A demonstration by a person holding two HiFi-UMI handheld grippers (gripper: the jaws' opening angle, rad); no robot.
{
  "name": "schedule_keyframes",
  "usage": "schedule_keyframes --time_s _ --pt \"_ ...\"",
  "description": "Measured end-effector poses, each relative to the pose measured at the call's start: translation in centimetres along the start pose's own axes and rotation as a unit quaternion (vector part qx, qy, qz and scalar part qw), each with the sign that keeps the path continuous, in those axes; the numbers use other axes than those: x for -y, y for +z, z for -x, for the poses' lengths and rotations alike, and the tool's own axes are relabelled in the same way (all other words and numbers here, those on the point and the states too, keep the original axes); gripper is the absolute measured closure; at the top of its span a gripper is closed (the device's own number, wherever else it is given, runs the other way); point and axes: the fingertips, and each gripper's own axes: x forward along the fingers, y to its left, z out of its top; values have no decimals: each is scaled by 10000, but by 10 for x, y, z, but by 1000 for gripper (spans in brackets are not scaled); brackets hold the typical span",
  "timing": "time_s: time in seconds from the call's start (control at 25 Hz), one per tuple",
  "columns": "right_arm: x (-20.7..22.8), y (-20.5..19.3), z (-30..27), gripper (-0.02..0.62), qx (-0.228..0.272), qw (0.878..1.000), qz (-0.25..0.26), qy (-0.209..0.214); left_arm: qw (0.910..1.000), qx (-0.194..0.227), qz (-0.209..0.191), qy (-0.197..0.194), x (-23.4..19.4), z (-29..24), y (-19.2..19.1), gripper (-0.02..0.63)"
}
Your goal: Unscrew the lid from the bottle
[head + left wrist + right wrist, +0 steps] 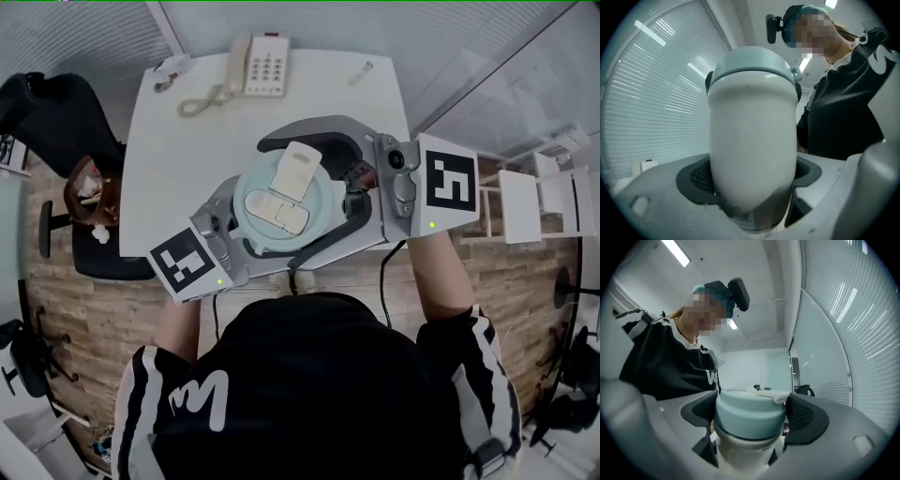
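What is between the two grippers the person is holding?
The bottle: the left gripper clamps its white body, the right gripper clamps its blue lid. The head view shows it between them.

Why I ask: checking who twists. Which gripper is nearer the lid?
Right. The right gripper grips the lid itself; the left gripper holds the bottle below it.

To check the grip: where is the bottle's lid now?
In the head view the blue lid is at the centre, over the near edge of the white table, between the jaws of the right gripper; the left gripper holds the bottle under it.
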Motion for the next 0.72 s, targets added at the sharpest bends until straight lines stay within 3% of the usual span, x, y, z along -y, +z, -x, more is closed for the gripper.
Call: schedule_keyframes --time_s 0.52,0.64,0.72 --pt "-17 -2 5 164 -63 9953 -102 962 9969 -345 -88 -697 22 -10 -6 166" --pt "-16 -2 6 166 -21 9956 -181 915 9976 -235 21 -653 22 -9 -7 166" --pt "-8 -3 5 169 -1 9982 -89 590 9992 -8 121 -385 14 -5 -6 166"
